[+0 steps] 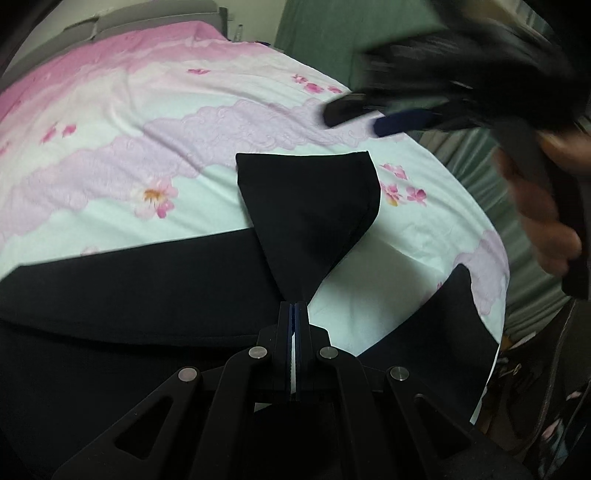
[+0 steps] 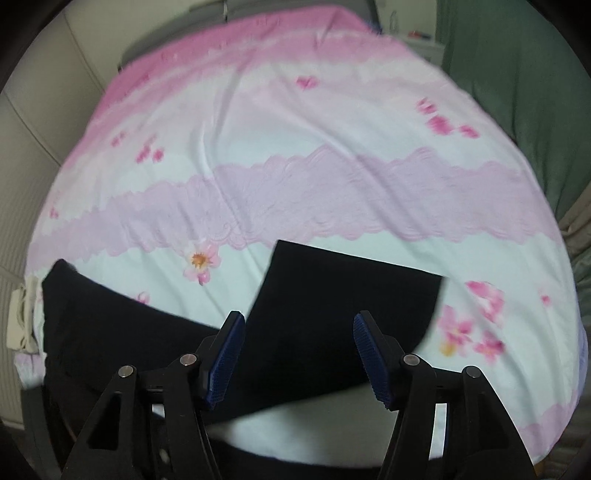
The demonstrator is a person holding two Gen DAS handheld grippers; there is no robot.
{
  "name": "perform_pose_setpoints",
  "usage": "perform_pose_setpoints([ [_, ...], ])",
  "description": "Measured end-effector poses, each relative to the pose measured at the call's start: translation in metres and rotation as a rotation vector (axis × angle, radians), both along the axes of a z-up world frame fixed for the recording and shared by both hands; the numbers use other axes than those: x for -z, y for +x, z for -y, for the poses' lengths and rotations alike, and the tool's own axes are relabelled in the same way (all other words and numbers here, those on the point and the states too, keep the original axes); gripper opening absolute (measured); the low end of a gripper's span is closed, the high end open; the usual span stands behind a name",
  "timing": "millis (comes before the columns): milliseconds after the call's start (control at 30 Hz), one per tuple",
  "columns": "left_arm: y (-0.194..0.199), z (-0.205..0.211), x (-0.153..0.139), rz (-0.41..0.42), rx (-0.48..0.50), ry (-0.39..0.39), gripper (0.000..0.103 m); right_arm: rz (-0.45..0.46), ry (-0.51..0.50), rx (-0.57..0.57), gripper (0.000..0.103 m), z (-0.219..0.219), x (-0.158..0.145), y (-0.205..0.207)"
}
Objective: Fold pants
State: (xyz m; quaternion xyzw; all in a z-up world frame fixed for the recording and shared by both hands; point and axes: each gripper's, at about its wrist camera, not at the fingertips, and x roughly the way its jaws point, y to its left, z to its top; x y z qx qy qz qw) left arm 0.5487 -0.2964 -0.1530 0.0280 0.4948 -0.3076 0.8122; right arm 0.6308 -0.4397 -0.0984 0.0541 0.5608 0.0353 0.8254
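1. Left wrist view: ahead of my left fingers point(image 1: 294, 308) spreads the bed point(image 1: 155, 122), its sheet pink, lilac and pale mint with printed flowers. A green curtain point(image 1: 317, 33) hangs beyond the far right corner.
2. The black pants point(image 1: 122, 288) lie across the bed just beyond and to the left of my left fingers; one leg end point(image 1: 314, 206) rises from my fingertips in a fan shape, hem uppermost. Another dark part lies to the right, near the bed edge.
3. My left fingers are clenched on that leg end, pads pressed together with the cloth pinched between them.
4. Up to the right my right fingers point(image 1: 360, 118) hover above the sheet, blurred, spread apart, with my right hand point(image 1: 543, 218) on the handle.
5. Right wrist view: the same bed point(image 2: 295, 147) fills the frame, curtain point(image 2: 517, 92) to the right.
6. My right fingers point(image 2: 297, 354) stand wide apart, gripping nothing. Between and beyond them lies the black leg end point(image 2: 343, 302); more of the pants point(image 2: 110, 332) stretches away left.
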Motion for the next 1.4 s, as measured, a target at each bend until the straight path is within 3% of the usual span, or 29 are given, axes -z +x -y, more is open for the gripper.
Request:
perform_pose_setpoints([
  [200, 0.0, -0.013, 0.008, 0.052, -0.087, -0.038, 0.003, -0.113, -0.064, 0.018, 0.062, -0.034, 0.039, 0.054],
  [367, 0.009, -0.024, 0.02, 0.069, -0.226, -0.072, 0.003, -0.125, -0.143, 0.05, 0.062, -0.049, 0.062, 0.071],
  [500, 0.013, -0.026, 0.028, 0.068, -0.272, -0.094, 0.003, -0.144, -0.212, 0.093, 0.06, -0.05, 0.078, 0.081],
  [567, 0.012, -0.027, 0.031, 0.067, -0.284, -0.104, 0.003, -0.161, -0.225, 0.108, 0.053, -0.049, 0.087, 0.087],
  [667, 0.012, -0.027, 0.034, 0.054, -0.291, -0.114, 0.003, -0.18, -0.212, 0.114, 0.027, -0.048, 0.097, 0.09],
  [700, 0.013, -0.028, 0.036, 0.049, -0.292, -0.114, 0.003, -0.174, -0.183, 0.116, 0.011, -0.047, 0.098, 0.089],
  [800, 0.012, -0.029, 0.037, 0.046, -0.291, -0.114, 0.003, -0.12, -0.178, 0.112, 0.004, -0.047, 0.089, 0.081],
  [1033, -0.005, -0.027, 0.022, 0.093, -0.294, -0.111, 0.003, 0.02, -0.115, 0.159, 0.003, -0.014, 0.035, 0.03],
  [1200, -0.029, -0.021, 0.002, 0.158, -0.281, -0.107, 0.003, 0.15, -0.037, 0.217, 0.003, 0.032, -0.014, -0.056],
  [1300, -0.049, -0.015, -0.011, 0.213, -0.26, -0.088, 0.003, 0.223, 0.021, 0.266, 0.003, 0.057, -0.03, -0.102],
  [1400, -0.073, -0.013, -0.02, 0.267, -0.239, -0.077, 0.003, 0.279, 0.144, 0.323, 0.003, 0.081, -0.033, -0.156],
])
